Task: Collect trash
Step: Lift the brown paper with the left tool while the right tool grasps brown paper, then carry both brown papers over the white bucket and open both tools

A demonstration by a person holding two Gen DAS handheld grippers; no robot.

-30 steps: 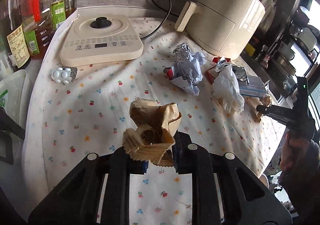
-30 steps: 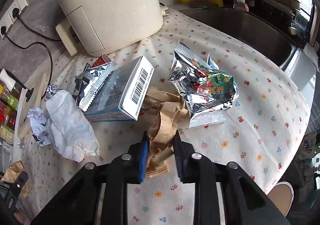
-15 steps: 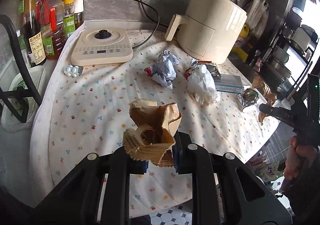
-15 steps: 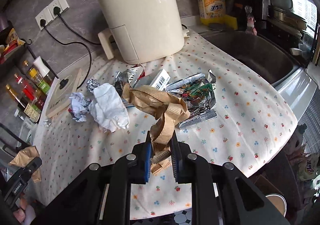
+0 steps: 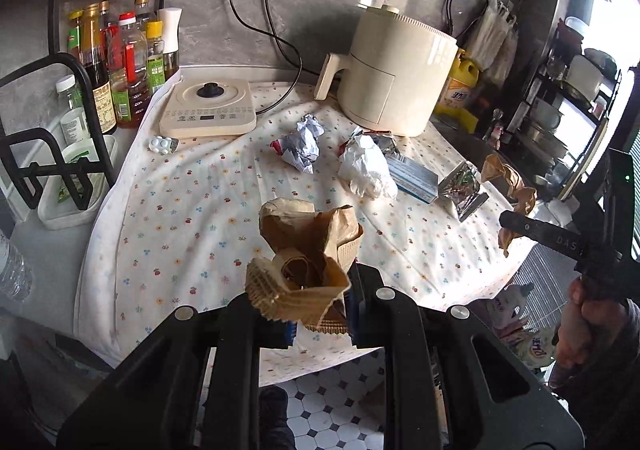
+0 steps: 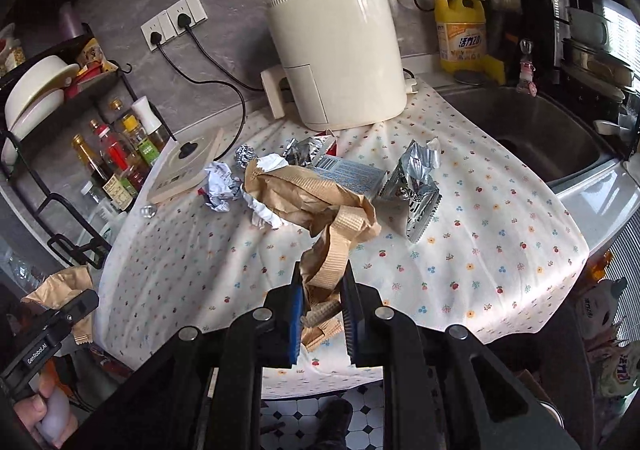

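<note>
Each gripper, left (image 5: 320,314) and right (image 6: 322,314), pinches its own crumpled brown paper (image 5: 308,250) clear of the table (image 5: 192,218), presumably for binning.

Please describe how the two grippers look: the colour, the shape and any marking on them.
Both are matte black plastic. The left gripper and right gripper each have two broad ribbed fingers with silver round screw heads and blue pads inside. Seen from the other camera, the right one shows a small green light and embossed letters; the left bears white "GenRobot.AI" lettering.
</note>
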